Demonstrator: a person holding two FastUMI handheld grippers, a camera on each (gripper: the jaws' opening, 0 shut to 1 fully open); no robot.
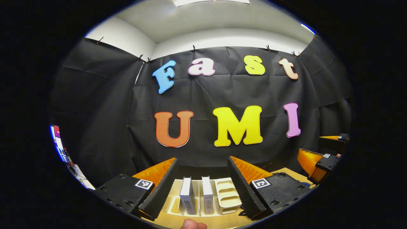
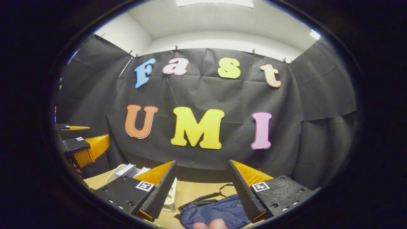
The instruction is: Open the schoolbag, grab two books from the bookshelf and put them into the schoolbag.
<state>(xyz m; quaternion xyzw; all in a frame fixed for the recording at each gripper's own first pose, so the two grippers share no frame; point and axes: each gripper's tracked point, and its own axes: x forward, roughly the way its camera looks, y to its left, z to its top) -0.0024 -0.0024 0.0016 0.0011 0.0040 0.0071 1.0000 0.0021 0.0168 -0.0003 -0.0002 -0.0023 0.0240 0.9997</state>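
In the left gripper view a white bookshelf rack [image 1: 226, 196] stands on the wooden table with two white books [image 1: 188, 195] [image 1: 207, 194] upright in its slots. My left gripper [image 1: 202, 181] hangs open above and in front of them, holding nothing. In the right gripper view a dark blue schoolbag [image 2: 219, 212] lies flat on the table with its strap toward the wall. My right gripper [image 2: 202, 184] is open above the bag, holding nothing. The rack [image 2: 170, 194] and a book [image 2: 125, 170] show at the left there.
The wooden table [image 1: 219, 221] runs back to the black cloth wall. The other gripper shows at the right edge of the left gripper view [image 1: 319, 162] and at the left edge of the right gripper view [image 2: 84, 148]. A fingertip [image 2: 210, 225] shows at the bottom edge.
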